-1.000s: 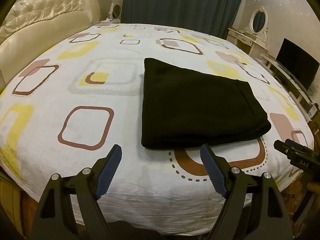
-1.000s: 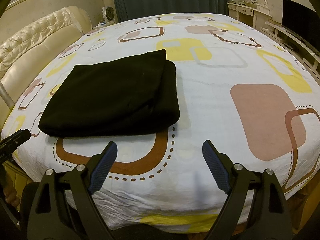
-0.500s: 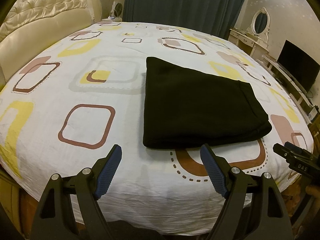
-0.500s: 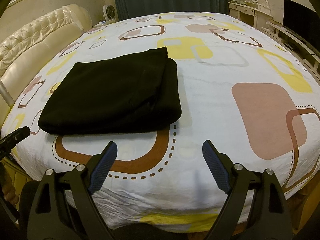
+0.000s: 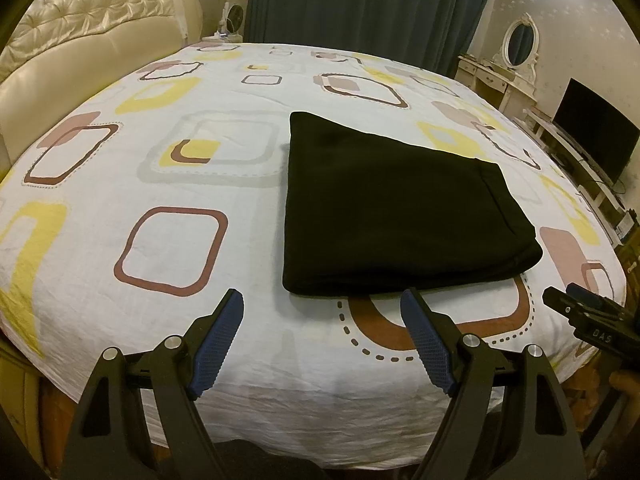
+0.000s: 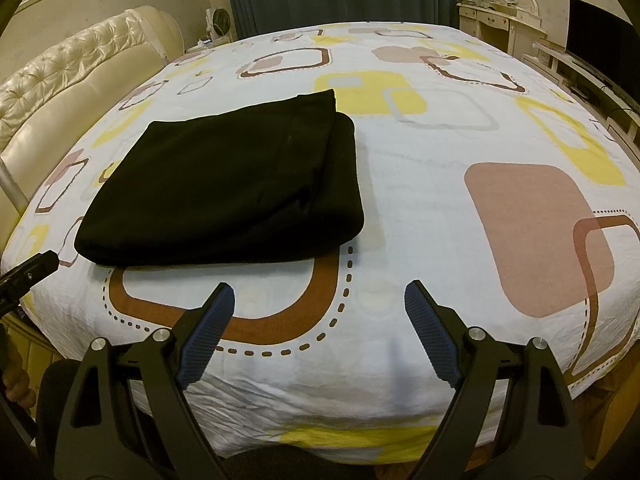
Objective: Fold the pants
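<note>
Black pants [image 5: 392, 208] lie folded into a flat, thick rectangle on the bed [image 5: 160, 184], near its front edge; in the right wrist view the same pants [image 6: 224, 188] sit at centre left. My left gripper [image 5: 322, 300] hovers open just in front of the fold's near edge, its blue pads apart and holding nothing. My right gripper [image 6: 320, 292] is also open and empty, off to the right of the pants above the bare sheet. Each gripper's tip shows at the edge of the other's view.
The bed sheet [image 6: 440, 152] is white with yellow, pink and brown squares. A cream tufted headboard [image 5: 92, 48] stands at left. Dark curtains [image 5: 360, 8] hang behind. A dressing table with mirror [image 5: 516, 64] and a dark screen [image 5: 596, 132] stand at right.
</note>
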The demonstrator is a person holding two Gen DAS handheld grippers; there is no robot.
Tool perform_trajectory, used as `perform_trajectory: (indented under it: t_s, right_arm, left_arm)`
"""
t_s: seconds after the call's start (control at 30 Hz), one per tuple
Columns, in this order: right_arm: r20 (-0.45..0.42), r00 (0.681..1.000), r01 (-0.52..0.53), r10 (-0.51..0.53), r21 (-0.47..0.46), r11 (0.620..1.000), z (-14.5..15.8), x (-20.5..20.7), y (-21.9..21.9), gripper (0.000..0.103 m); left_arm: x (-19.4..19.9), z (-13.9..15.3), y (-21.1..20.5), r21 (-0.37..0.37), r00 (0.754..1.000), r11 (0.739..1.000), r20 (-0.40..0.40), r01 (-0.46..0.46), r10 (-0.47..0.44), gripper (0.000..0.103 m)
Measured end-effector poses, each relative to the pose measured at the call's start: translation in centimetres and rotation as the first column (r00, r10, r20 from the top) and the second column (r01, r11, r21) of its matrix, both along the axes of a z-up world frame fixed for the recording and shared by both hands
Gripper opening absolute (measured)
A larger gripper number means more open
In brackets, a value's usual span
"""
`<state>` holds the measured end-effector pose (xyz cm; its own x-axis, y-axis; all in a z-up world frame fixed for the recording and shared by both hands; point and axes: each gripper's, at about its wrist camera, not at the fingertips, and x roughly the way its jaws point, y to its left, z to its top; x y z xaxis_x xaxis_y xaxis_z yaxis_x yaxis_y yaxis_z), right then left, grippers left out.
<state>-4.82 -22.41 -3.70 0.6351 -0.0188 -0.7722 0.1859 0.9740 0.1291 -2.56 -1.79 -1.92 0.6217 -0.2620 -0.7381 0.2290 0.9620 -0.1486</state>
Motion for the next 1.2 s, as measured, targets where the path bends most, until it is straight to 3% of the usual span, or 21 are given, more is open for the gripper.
perform_trajectory:
  t_s: [0.3,0.4,0.53,0.63,0.73,0.83,0.9,1.07,1.13,1.2]
  right_arm:
    - [-0.005,1.0,-0.001,0.001,0.01,1.0,-0.1,0.0,-0.1,0.087]
    - [-0.011,1.0,0.002,-0.001,0.053,0.999,0.1,0.1,-0.9,0.087]
    - [0.048,0.999,-0.008,0.003,0.096,0.995,2.4,1.7,-3.1,0.087]
    - [0.084,0.996,0.002,-0.011,0.101,0.995,4.1,5.7,-6.0,0.093]
    - [0.124,0.991,0.048,-0.054,0.049,0.998,4.8,12.6,-9.7,0.093]
    - [0.13,0.987,0.098,-0.095,-0.016,0.995,3.7,21.5,-13.1,0.093]
    - [0.109,0.987,0.125,-0.121,-0.036,0.991,2.3,27.6,-14.6,0.093]
    - [0.074,0.98,0.186,-0.183,-0.033,0.982,-2.3,36.6,-16.5,0.093]
    - [-0.02,0.981,0.191,-0.192,-0.041,0.981,-5.4,38.4,-16.8,0.096]
    - [-0.042,0.983,0.178,-0.181,-0.068,0.982,-6.3,38.9,-16.5,0.101]
  left_arm:
    - [-0.1,0.1,0.1,-0.005,1.0,1.0,-0.006,-0.009,0.009,0.08]
    - [0.2,0.7,0.7,-0.024,1.0,0.999,-0.014,-0.025,0.025,0.08]
    - [3.9,2.9,4.0,-0.085,0.999,0.995,-0.008,-0.055,0.054,0.08]
    - [9.5,3.3,6.6,-0.065,0.998,0.996,-0.001,-0.057,0.057,0.085]
    - [18.2,2.5,9.5,0.026,0.994,0.994,0.02,-0.104,0.104,0.085]
    - [26.1,-0.3,12.3,0.089,0.992,0.988,0.003,-0.128,0.128,0.085]
    - [30.2,-2.4,14.6,0.1,0.973,0.969,-0.011,-0.227,0.229,0.085]
    - [34.9,-7.1,19.2,0.01,0.922,0.927,-0.096,-0.376,0.375,0.086]
    - [34.4,-7.5,19.5,-0.043,0.928,0.928,-0.064,-0.37,0.367,0.091]
    - [34.4,-7.5,19.0,0.0,0.929,0.931,-0.059,-0.366,0.365,0.092]
